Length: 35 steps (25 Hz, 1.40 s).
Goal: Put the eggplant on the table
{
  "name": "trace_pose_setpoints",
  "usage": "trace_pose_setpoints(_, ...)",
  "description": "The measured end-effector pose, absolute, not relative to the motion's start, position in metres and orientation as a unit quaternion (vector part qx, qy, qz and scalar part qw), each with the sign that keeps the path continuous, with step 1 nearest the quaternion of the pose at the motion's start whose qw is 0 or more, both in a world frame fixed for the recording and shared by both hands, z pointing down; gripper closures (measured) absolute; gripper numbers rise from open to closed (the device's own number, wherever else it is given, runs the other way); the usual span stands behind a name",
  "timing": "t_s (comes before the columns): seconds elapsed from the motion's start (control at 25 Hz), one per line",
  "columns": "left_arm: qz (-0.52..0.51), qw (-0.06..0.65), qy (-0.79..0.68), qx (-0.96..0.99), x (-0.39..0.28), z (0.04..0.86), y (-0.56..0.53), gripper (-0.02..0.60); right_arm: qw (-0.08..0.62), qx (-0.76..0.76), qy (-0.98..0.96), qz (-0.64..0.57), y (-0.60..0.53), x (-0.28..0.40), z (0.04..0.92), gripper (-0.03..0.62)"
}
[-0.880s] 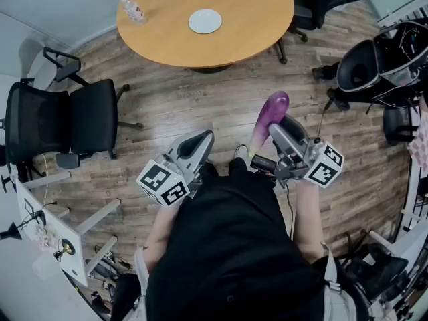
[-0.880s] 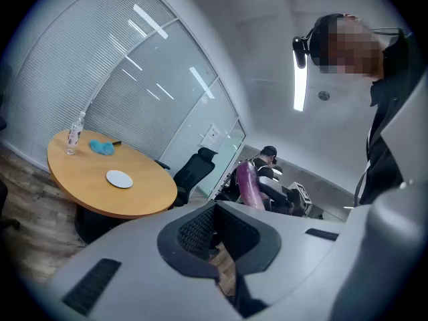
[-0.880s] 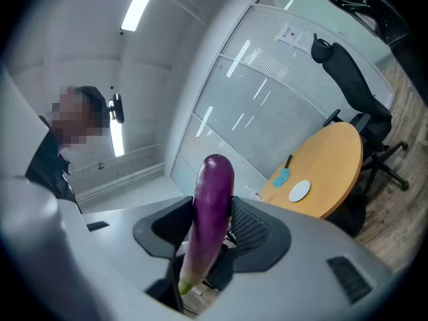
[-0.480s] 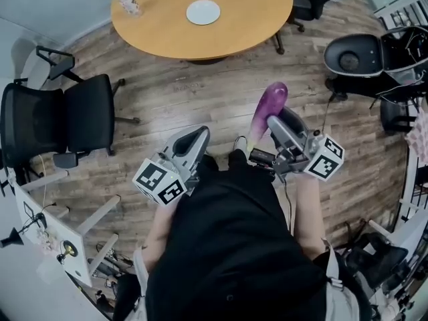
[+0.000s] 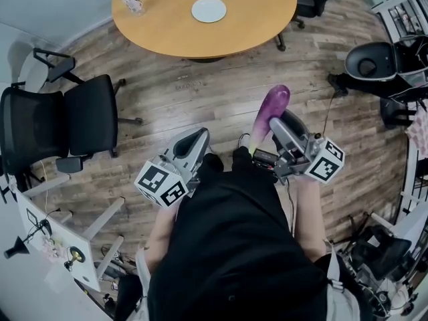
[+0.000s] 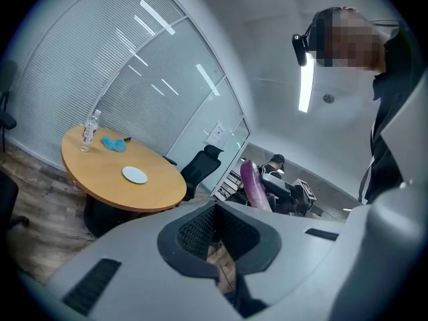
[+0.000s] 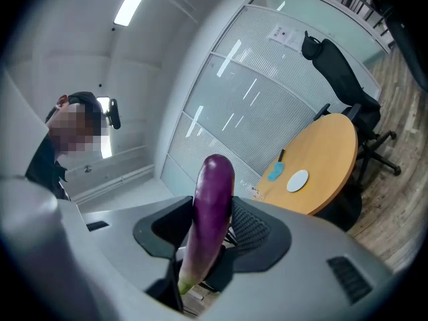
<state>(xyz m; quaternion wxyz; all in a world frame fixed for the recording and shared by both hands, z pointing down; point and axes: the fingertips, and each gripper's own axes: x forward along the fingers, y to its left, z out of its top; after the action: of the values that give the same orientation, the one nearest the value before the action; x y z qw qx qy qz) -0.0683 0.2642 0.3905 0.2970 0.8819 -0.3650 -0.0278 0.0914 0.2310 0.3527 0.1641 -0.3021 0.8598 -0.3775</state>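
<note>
Head view: right gripper (image 5: 286,134), centre-right, clamped on purple eggplant (image 5: 269,114); left gripper (image 5: 196,141), centre-left, jaws together, empty. Round table (image 5: 254,25) at top edge, well apart.
Left gripper view: jaws together on nothing; eggplant (image 6: 252,184) right of centre.
Right gripper view: eggplant (image 7: 211,202) pinched between jaws, lower centre; table (image 7: 331,156) at right.

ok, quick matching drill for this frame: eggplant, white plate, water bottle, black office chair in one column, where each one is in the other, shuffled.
Things:
1. eggplant
2. white plate
3. water bottle
4. black office chair

Places:
A. on the wooden floor, left of the round table in the head view
B. on the table, well in from its edge
C. between the jaws of the right gripper
D. on the table, close to its left edge in the head view

Pairs: 1-C, 2-B, 3-D, 4-A
</note>
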Motion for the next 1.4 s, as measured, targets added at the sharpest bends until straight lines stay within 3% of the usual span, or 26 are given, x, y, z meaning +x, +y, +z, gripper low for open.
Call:
trace_pose_setpoints(0.24,-0.012,0.309,-0.346,0.886,-0.089,0.407,0.265,0.572,0.169,-0.333,0.841,-0.391,0.237,0.081,0.360,0.407)
trace_pose_setpoints(0.56,0.005,0.312,-0.337,0.888,-0.096,0.419,0.247,0.572,0.240,-0.310,0.820,-0.416,0.243,0.088,0.352,0.407)
trace_pose_setpoints(1.0,0.013,0.307,-0.385,0.870,-0.056,0.409,0.195,0.572,0.232,-0.296,0.836,-0.399,0.164,0.128,0.359,0.407)
trace_pose_setpoints(1.4,0.015,0.302,-0.393,0.868,0.018,0.398,0.130,0.572,0.238,-0.268,0.842,-0.404,0.079,0.178,0.362,0.407)
